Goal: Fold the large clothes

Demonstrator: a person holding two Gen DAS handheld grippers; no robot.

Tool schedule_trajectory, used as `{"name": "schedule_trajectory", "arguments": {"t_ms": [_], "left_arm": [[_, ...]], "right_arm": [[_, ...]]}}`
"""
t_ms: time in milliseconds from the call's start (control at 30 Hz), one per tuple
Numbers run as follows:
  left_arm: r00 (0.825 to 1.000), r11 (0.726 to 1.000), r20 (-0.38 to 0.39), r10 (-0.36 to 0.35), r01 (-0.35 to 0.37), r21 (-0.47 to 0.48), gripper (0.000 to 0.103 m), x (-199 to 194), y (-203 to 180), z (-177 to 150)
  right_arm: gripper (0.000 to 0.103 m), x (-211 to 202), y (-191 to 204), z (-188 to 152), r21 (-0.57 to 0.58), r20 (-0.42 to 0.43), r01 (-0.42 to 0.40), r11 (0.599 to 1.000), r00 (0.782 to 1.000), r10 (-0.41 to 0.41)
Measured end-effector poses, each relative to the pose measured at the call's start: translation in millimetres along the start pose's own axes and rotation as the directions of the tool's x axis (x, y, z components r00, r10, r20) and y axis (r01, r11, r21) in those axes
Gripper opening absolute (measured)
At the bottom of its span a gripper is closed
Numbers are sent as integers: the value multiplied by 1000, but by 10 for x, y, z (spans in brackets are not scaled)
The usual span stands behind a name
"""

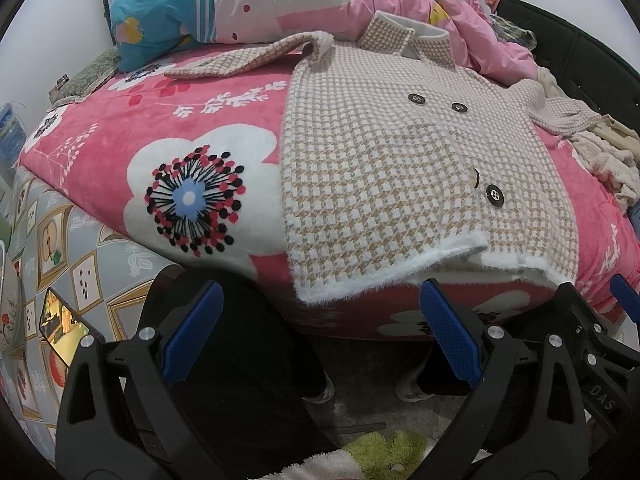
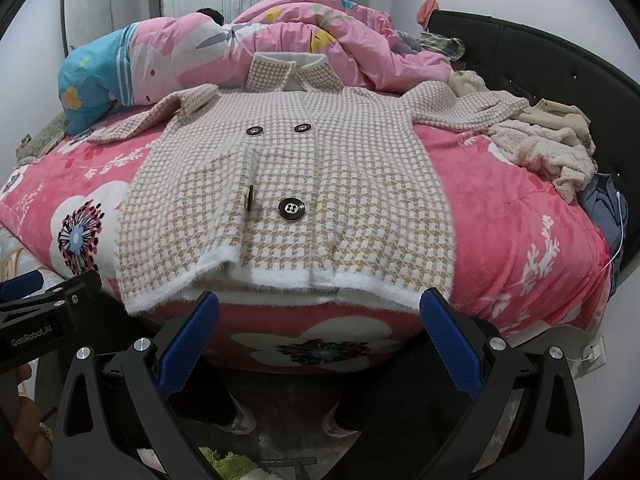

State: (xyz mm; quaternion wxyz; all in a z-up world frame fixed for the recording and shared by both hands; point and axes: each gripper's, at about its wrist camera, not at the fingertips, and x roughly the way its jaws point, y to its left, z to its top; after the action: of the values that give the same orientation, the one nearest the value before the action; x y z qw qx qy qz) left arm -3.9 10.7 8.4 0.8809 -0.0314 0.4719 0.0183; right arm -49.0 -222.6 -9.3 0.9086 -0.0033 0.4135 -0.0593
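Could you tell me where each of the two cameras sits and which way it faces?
Left wrist: on the left gripper, below the bed edge, facing the beige-and-white houndstooth knit coat from its left; open blue-padded fingers, dark trouser legs, shoes and part of the right gripper show.
Right wrist: on the right gripper, facing the coat's hem squarely; open fingers, shoes and the left gripper's body show.
Shared: the coat, the pink flowered fleece blanket, the crumpled pink duvet.

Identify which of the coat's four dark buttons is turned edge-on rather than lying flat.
The lower left button on the houndstooth coat: it stands on edge as a thin sliver; the other three show round faces.
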Motion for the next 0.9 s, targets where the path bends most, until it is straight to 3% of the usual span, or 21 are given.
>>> {"name": "schedule_trajectory", "arguments": {"t_ms": [533, 900], "left_arm": [[1000, 1000, -3, 16, -16, 1, 95, 68, 25, 28], [1000, 999, 17, 8, -9, 39, 95, 234, -73, 264]], "right_arm": [[98, -15, -19, 50, -1, 23, 6, 1000, 1000, -6], [98, 26, -260, 359, 18, 91, 0, 1000, 996, -1]]}}
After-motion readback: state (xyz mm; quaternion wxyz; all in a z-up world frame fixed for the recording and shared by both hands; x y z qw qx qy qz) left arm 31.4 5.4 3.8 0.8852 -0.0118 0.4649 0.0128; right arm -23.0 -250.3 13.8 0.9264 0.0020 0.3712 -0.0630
